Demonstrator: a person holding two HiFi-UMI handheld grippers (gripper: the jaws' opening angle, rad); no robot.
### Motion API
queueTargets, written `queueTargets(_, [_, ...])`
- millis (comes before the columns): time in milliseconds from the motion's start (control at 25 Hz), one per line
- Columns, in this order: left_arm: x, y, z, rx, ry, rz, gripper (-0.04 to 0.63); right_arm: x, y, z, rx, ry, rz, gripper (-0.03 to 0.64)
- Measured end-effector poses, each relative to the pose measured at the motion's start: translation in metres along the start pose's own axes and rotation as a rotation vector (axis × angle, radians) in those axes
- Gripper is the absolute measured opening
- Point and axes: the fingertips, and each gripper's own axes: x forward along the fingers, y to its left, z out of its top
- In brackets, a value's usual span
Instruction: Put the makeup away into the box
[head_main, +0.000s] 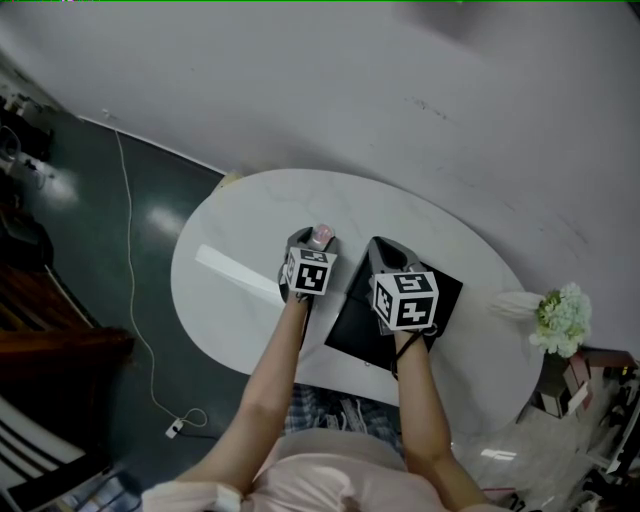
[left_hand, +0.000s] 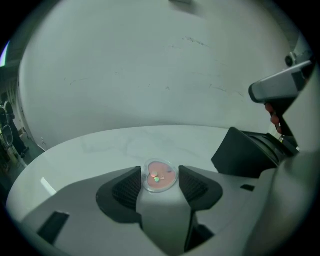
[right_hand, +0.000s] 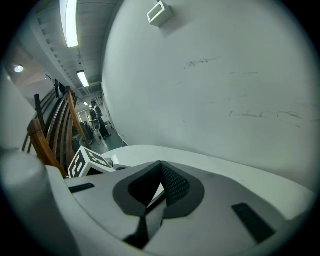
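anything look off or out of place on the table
Nothing stands out. The pink compact sits intact between the pads of the left tool, the black box beside it looks undamaged, and no spill shows on the white table.
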Motion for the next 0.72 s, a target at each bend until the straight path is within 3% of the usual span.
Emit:
queueTargets(160, [0.003, -0.006, -0.001, 0.051, 0.010, -0.017, 0.261, 0.000, -0.002, -0.002, 0.010, 0.002, -0.003, 0.015])
queueTargets(400, [0.004, -0.006, -0.003, 0.051, 0.041, -0.012, 0.272, -0.001, -0.006, -0.002, 0.014, -0.002, -0.007, 0.015])
queueTargets(520, [0.003, -0.005, -0.002, 0.060, 0.032, -0.002, 0.235, -0.003, -0.007, -0.002, 0.017, -0.005, -0.009, 0.015])
queueTargets(720, [0.000, -0.006, -0.001, 0.032, 0.010, -0.011, 0.227, -0.008, -0.013, -0.004, 0.026, -0.012, -0.018, 0.015])
